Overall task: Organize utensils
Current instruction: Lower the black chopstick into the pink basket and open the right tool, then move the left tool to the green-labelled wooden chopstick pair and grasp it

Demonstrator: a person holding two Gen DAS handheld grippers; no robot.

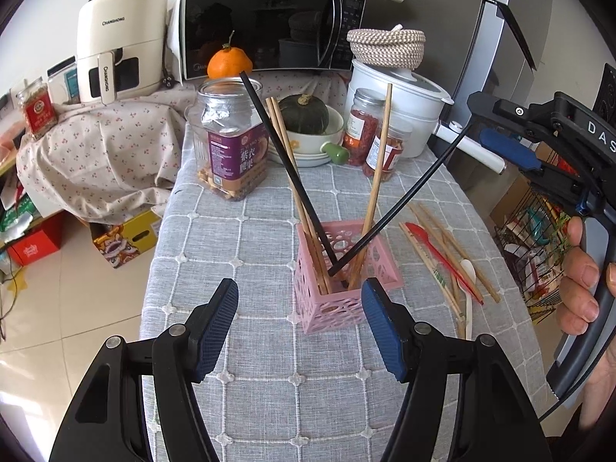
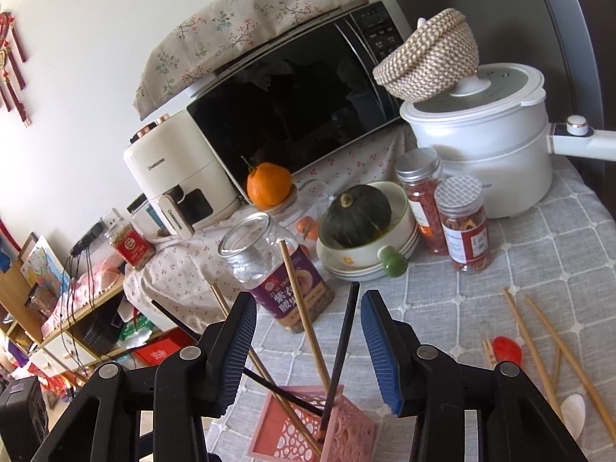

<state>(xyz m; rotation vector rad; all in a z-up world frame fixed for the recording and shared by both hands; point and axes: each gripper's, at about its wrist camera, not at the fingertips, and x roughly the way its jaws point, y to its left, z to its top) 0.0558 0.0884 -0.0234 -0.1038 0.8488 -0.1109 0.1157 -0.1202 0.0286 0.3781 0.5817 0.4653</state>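
Black chopstick (image 2: 342,350) dropped in pink holder (image 2: 335,439), right gripper (image 2: 308,350) half-open around it, not pinching.
Left gripper (image 1: 300,327) wide, empty, holder just ahead; loose chopsticks (image 1: 442,246) light, stiff, slick: pinch mid-shaft.

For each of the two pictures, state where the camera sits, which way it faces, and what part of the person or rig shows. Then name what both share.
Left wrist: on the left gripper, looking down at the pink holder; the right gripper and a hand show.
Right wrist: on the right gripper, above the pink holder, facing the microwave.
Shared: holder, black chopsticks, microwave.
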